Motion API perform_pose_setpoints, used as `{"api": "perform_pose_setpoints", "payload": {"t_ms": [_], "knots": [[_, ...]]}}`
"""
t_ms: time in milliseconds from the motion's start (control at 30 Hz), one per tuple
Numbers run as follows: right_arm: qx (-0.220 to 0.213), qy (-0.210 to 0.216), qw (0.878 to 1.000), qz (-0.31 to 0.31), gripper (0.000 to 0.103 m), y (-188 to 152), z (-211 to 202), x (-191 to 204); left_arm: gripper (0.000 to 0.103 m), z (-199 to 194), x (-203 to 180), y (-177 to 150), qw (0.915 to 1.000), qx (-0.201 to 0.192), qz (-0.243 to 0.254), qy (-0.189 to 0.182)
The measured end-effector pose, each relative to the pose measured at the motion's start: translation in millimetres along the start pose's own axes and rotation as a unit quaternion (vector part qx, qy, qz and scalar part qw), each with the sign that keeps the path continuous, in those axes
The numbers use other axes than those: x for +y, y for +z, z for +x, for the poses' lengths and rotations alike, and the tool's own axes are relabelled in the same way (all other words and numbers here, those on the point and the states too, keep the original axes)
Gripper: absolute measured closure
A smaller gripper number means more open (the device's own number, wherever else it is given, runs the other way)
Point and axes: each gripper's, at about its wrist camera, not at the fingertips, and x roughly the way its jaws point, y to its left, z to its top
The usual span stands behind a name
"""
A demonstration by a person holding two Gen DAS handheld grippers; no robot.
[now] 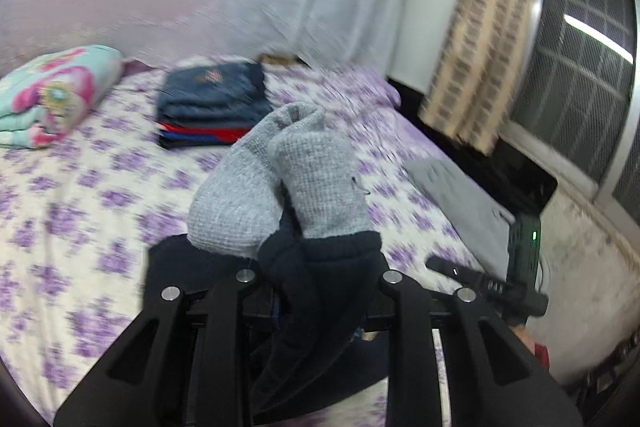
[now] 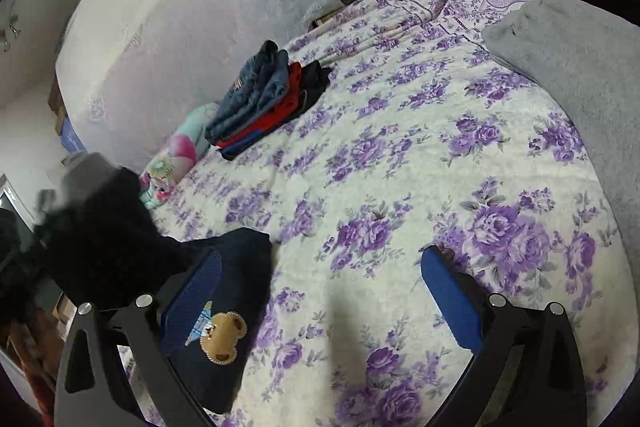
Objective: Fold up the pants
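- The left gripper [image 1: 316, 259] has its fingers drawn close on the pants [image 1: 320, 267], a navy garment with grey waffle-knit cuffs [image 1: 316, 179]; the cloth is bunched between the fingers and lifted above the bed [image 1: 80, 207], cuffs pointing away from the camera.
- In the right wrist view, the navy cloth trails down onto the floral bedspread at lower left, where a teddy-bear patch [image 2: 224, 341] shows on it.
- The right gripper [image 2: 320, 303] has its blue-padded fingers [image 2: 452, 295] spread wide and holds nothing; one pad lies against the navy fabric, the other over bare bedspread.
- Farther back sits a stack of folded clothes [image 2: 264, 99], with a pink-and-teal bundle [image 2: 176, 155] beside it.
- A grey blanket [image 2: 568, 67] lies at the bed's right edge.
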Motion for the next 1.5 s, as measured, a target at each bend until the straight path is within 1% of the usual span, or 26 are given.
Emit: {"api": "perform_pose_setpoints", "payload": {"t_ms": [100,200,300,400,467,533,567,600,700,767,833,867,900,967,1000,1033,1100,1167,1200,1233,1267,1300,1367,1400,1433,1500], "knots": [[0.003,0.007,1.0,-0.003,0.003,-1,-1,1,0.079,27,-24,-14,0.9993,0.027,0.027,-0.003],[0.0,0.017,1.0,0.003,0.003,-1,-4,-1,0.079,48,-38,-29,0.9973,0.049,0.052,0.013],[-0.002,0.025,1.0,0.009,0.003,0,-4,-4,0.079,59,-46,-41,0.9951,0.065,0.069,0.028],[-0.002,0.028,1.0,0.01,0.003,-1,-4,-5,0.078,69,-63,-54,0.9892,0.074,0.114,0.055],[-0.002,0.027,1.0,0.01,0.003,-1,-4,-5,0.074,75,-76,-62,0.9844,0.075,0.144,0.068],[-0.002,0.028,1.0,0.01,0.003,-1,-4,-5,0.065,79,-81,-66,0.9824,0.078,0.154,0.072],[-0.002,0.028,1.0,0.01,0.003,-1,-4,-5,0.049,79,-83,-67,0.9828,0.079,0.154,0.066],[-0.001,0.029,1.0,0.011,0.003,-1,-4,-5,0.032,78,-85,-67,0.9853,0.081,0.145,0.042],[-0.002,0.03,0.999,0.013,0.003,0,-4,-7,0.016,66,-91,-68,0.9881,0.079,0.131,-0.014],[-0.002,0.03,0.999,0.012,0.003,0,-4,-7,0.012,54,-93,-68,0.9881,0.063,0.14,-0.01],[-0.003,0.031,0.999,0.013,0.003,-1,-4,-7,0.011,40,-85,-64,0.9884,0.041,0.144,0.023],[-0.003,0.031,0.999,0.013,0.003,-1,-4,-6,0.011,37,-79,-62,0.989,0.036,0.139,0.034],[-0.003,0.03,0.999,0.012,0.003,-1,-4,-6,0.011,33,-66,-57,0.9907,0.031,0.121,0.054],[-0.002,0.028,1.0,0.008,0.003,-1,-4,-6,0.011,31,-49,-52,0.993,0.031,0.089,0.071],[0.0,0.026,1.0,0.002,0.003,-1,-3,-4,0.011,32,-41,-52,0.9941,0.035,0.073,0.073],[0.002,0.023,1.0,-0.002,0.003,-1,-2,-2,0.011,35,-38,-55,0.9935,0.042,0.071,0.078],[0.007,0.015,1.0,-0.006,0.003,-1,0,0,0.011,51,-40,-63,0.9895,0.066,0.088,0.094],[0.011,0.011,1.0,-0.005,0.003,-1,2,0,0.011,71,-48,-82,0.9844,0.1,0.112,0.092],[0.012,0.009,1.0,-0.004,0.003,-1,3,0,0.009,80,-55,-96,0.9793,0.105,0.136,0.107],[0.014,0.007,1.0,-0.004,0.003,-1,4,0,0.009,81,-62,-102,0.9752,0.096,0.159,0.119],[0.015,0.003,1.0,-0.005,0.003,-1,5,1,0.009,80,-65,-101,0.9735,0.093,0.168,0.124],[0.014,0.001,1.0,-0.007,0.003,-1,4,1,0.009,79,-63,-97,0.9751,0.098,0.161,0.117],[-0.008,-0.008,1.0,-0.021,0.003,-2,-3,8,0.008,76,-53,-95,0.9807,0.098,0.136,0.101],[-0.026,-0.013,0.999,-0.042,0.003,-5,-13,18,0.008,70,-48,-95,0.9839,0.09,0.122,0.094],[-0.033,-0.014,0.997,-0.064,0.003,-9,-20,27,0.008,63,-45,-94,0.9856,0.081,0.116,0.092],[-0.026,-0.009,0.991,-0.13,0.003,-22,-31,55,0.008,49,-42,-94,0.9866,0.061,0.117,0.096]]}}
